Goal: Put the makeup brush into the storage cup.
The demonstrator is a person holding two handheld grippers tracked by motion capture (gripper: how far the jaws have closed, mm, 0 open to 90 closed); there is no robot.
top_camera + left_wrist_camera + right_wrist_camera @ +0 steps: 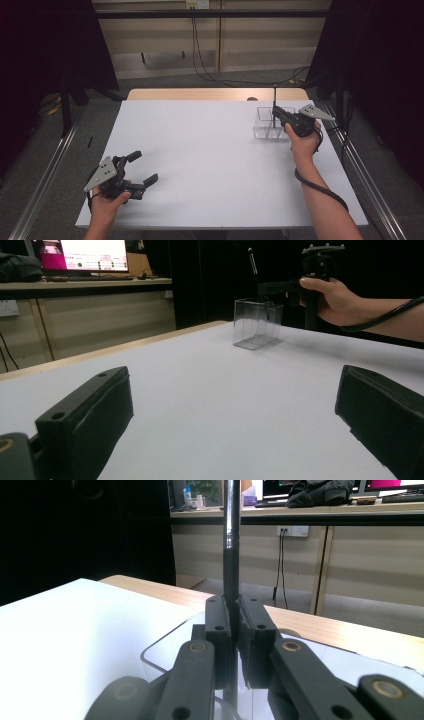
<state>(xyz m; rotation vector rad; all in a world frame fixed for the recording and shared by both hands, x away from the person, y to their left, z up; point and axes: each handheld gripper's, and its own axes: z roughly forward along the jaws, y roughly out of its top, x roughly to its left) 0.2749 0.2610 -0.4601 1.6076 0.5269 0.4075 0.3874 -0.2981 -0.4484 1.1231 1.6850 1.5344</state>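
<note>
At the near left corner of the white worktop (210, 150), the left tool (144, 170) rests low in the person's left hand (107, 200), its grey three-cornered plate turned outward to the left. Its two black jaws stand well apart with nothing between them; in the left gripper view they frame a bare stretch of white surface.

Farther off, at the far right of the worktop, the person's right hand (304, 142) holds the right tool (276, 113), with a black cable trailing back along the forearm. This tool's jaws are together, clamped on a thin dark pen (231, 545). In the right gripper view the pen rises upright from between the two pads, gripped at its lower part. In the high view the pen (274, 97) stands upright, just above a clear plastic organiser box (264, 122) with several compartments, which sits on the worktop at the tool's tip. The left gripper view shows the pen (252, 262) leaning slightly over the box's (256, 324) open top; whether its lower end reaches inside a compartment cannot be told.

Beyond the white surface, a strip of wooden table edge (200, 94) runs along the far side, and behind it cables hang against a pale wall panel.
</note>
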